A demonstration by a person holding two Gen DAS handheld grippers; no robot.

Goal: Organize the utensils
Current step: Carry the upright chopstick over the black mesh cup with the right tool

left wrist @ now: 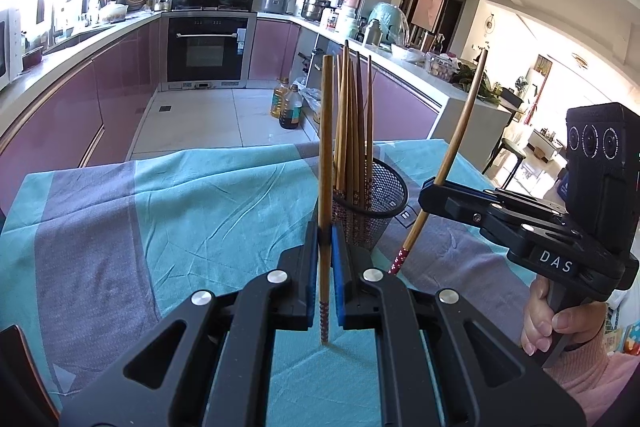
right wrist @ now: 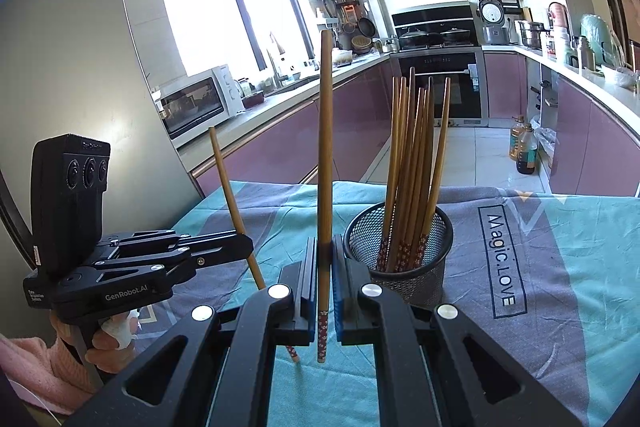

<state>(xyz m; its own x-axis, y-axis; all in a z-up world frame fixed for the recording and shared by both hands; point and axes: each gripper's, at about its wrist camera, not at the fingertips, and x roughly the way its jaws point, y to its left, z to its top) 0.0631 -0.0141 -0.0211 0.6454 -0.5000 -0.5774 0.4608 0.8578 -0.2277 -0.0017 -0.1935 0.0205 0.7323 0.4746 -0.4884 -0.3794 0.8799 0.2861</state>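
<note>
Tablecloth (right wrist: 560,267): teal and grey, creased, printed "Magic.LOVE", covering the table.

Mesh holder (right wrist: 400,251): black wire cup, upright, right of centre on the cloth; bundle of wooden chopsticks (right wrist: 416,155) standing inside.

Left gripper (left wrist: 325,251): jaws clamped on one upright chopstick (left wrist: 326,131), near side of holder.

Right gripper (right wrist: 325,259): jaws clamped on a second chopstick (right wrist: 325,147), held upright just left of holder.

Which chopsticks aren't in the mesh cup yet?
Two: one upright in the left tongs, the left chopstick, and one tilted in the right tongs, the right chopstick. The rest stand bundled in the mesh cup.
</note>
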